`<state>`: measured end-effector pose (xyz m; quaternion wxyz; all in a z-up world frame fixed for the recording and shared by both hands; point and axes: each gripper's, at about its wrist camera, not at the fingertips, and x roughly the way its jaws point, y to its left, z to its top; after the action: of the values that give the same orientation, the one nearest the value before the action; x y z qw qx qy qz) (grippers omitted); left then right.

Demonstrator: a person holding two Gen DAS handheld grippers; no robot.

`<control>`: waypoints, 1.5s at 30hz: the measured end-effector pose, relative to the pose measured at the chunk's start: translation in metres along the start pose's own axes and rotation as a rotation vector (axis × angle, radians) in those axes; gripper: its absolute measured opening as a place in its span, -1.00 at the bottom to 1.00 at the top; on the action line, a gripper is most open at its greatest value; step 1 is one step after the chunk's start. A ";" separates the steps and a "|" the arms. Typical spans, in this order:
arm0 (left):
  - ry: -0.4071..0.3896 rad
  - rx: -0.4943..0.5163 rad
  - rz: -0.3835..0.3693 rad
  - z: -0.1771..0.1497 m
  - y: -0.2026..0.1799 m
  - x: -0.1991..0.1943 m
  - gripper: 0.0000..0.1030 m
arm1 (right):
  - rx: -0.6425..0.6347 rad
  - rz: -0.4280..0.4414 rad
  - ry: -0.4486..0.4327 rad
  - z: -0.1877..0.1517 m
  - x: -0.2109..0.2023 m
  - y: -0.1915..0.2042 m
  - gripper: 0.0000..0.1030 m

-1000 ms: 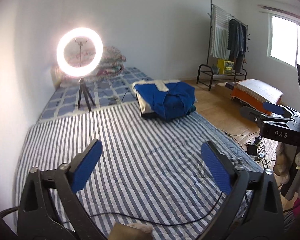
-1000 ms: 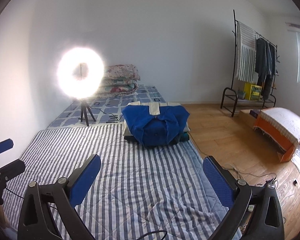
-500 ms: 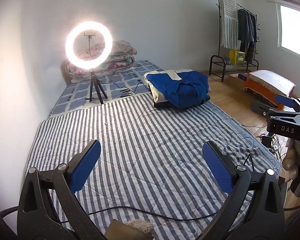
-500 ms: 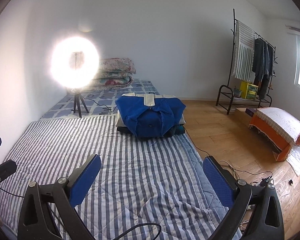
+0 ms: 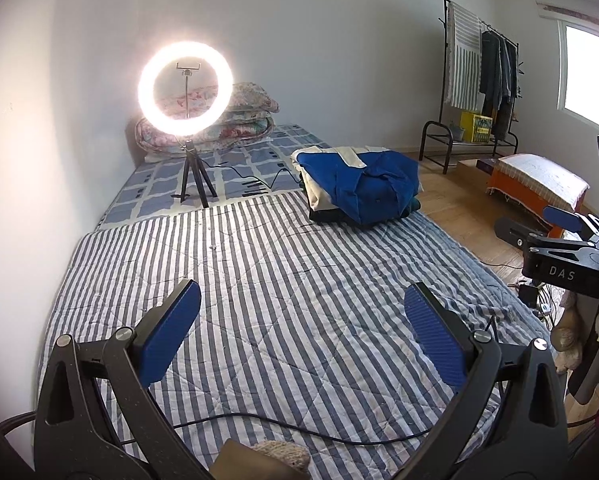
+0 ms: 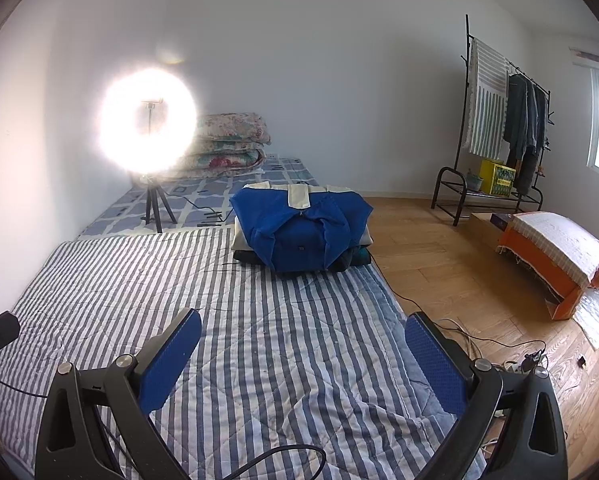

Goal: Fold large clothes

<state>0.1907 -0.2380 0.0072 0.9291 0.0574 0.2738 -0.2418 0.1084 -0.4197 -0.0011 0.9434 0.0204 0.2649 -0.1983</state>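
A folded blue garment (image 5: 373, 184) lies on top of a small stack of folded clothes at the far right of the striped quilt (image 5: 259, 280); it also shows in the right wrist view (image 6: 299, 230). My left gripper (image 5: 299, 332) is open and empty, held above the near end of the quilt, well short of the stack. My right gripper (image 6: 301, 354) is open and empty above the quilt's near right part (image 6: 259, 320). The right gripper also shows at the right edge of the left wrist view (image 5: 555, 236).
A lit ring light on a tripod (image 5: 185, 88) stands at the far left of the bed, with folded floral bedding (image 5: 235, 120) behind it. A black cable (image 5: 299, 430) crosses the near quilt. A clothes rack (image 6: 495, 120) and an orange bench (image 6: 559, 248) stand on the wooden floor at right.
Both grippers have drawn back and shifted slightly, so the bed and clothes stack sit a little differently in view. Both stay open and empty.
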 end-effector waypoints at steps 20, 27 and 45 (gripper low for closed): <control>-0.023 0.001 0.004 0.003 -0.002 -0.009 1.00 | 0.007 0.007 -0.003 0.000 0.004 0.001 0.99; -0.022 0.000 0.003 0.003 -0.003 -0.010 1.00 | 0.004 0.011 0.000 0.000 0.004 0.002 0.99; -0.025 0.002 0.007 0.003 -0.003 -0.011 1.00 | 0.010 0.018 0.005 0.000 0.005 0.002 0.99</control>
<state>0.1826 -0.2371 0.0151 0.9333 0.0562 0.2616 -0.2394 0.1128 -0.4198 -0.0031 0.9444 0.0281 0.2660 -0.1912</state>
